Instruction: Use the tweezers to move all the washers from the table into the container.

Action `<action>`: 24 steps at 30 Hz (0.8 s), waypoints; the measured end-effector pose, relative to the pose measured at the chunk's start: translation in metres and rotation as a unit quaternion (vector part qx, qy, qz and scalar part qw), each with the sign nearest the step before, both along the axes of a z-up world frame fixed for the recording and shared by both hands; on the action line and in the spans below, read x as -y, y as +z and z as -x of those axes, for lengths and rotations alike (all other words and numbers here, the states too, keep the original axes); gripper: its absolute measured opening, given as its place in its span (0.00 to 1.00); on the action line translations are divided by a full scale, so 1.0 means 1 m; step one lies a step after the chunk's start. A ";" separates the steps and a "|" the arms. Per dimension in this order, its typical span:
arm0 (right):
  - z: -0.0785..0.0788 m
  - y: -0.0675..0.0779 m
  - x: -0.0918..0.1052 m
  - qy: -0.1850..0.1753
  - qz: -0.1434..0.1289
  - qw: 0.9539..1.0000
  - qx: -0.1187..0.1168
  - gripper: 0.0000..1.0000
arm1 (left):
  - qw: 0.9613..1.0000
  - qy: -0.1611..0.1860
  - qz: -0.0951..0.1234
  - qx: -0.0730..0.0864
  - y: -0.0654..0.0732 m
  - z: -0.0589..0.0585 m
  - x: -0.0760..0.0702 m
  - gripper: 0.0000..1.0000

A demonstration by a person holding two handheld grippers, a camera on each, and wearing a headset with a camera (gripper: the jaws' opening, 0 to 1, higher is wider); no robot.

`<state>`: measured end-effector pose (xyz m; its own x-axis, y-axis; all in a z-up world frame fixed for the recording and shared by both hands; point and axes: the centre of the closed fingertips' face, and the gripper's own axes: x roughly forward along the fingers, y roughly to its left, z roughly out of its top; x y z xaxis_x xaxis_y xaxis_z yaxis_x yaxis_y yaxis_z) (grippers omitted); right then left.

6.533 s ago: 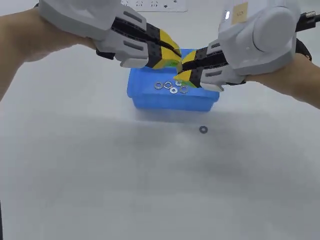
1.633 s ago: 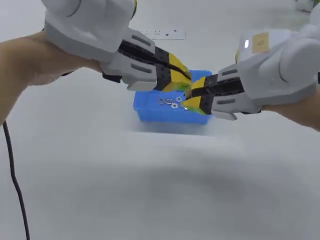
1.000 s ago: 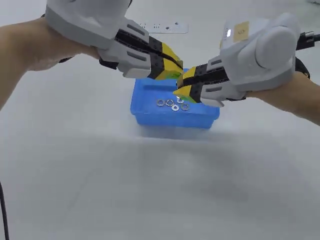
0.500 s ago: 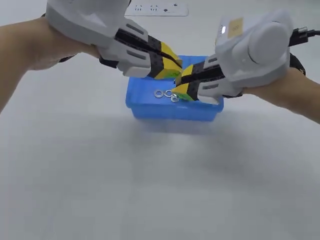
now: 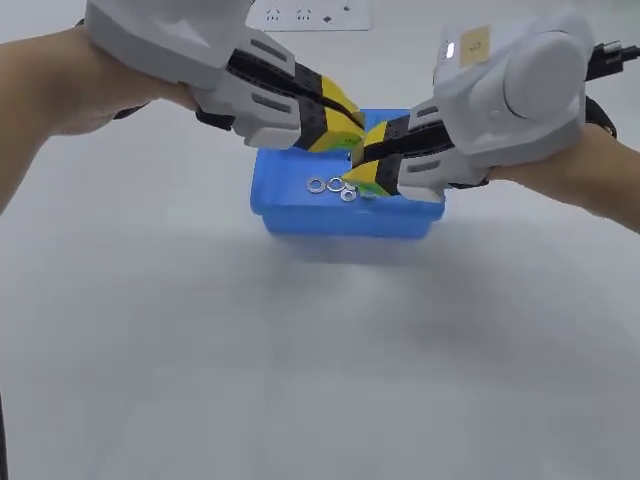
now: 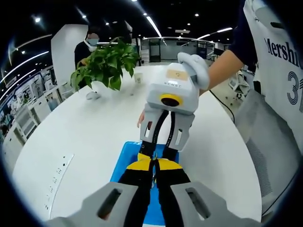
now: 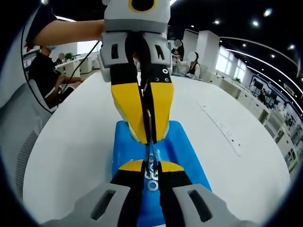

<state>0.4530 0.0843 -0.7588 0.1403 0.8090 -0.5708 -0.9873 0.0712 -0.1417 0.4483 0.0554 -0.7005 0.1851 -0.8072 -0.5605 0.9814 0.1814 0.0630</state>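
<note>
Clamping tweezers [image 7: 148, 118] in left claw [image 5: 348, 130] and right claw [image 5: 358, 180]; judging washers [image 5: 317, 186] beneath light, hard, slippery, best nipped across rim.

White shells, yellow-tipped black jaws
Left gripper [image 5: 350, 133] and right gripper [image 5: 354, 182] match — the right bears a yellow sticker [image 5: 478, 45] and black cable [image 5: 612, 52]; dark sleeve [image 6: 240, 34], white lettered vest [image 6: 278, 75].

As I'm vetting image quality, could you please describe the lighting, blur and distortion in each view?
Head view: soft, even light, a faint shadow on the table before the blue container, washers slightly blurred. Left gripper view: strong fisheye bending, bright ceiling strips. Right gripper view: same bending, tweezers just a thin sliver.
</note>
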 end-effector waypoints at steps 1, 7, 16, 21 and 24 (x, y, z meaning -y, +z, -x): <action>0.002 0.003 0.001 0.004 -0.003 1.000 0.001 0.12 | 1.000 -0.004 0.000 0.005 0.003 0.002 0.001 0.06; 0.021 0.024 0.005 0.033 -0.022 0.999 0.003 0.12 | 0.999 -0.034 0.000 0.016 0.024 0.022 0.006 0.06; 0.040 0.052 0.010 0.042 -0.045 0.998 0.004 0.12 | 0.998 -0.043 0.012 0.034 0.055 0.048 0.005 0.06; 0.054 0.064 0.013 0.049 -0.052 0.997 0.001 0.12 | 0.998 -0.038 0.022 0.037 0.065 0.061 0.001 0.06; 0.063 0.067 0.014 0.055 -0.047 0.997 0.004 0.12 | 0.998 -0.035 0.026 0.038 0.069 0.070 0.000 0.05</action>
<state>0.3903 0.0704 -0.6921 0.0520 0.8692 -0.4917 -0.9889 -0.0237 -0.1464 0.3780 0.0556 -0.6310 0.1668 -0.8474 -0.5040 0.9847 0.1169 0.1295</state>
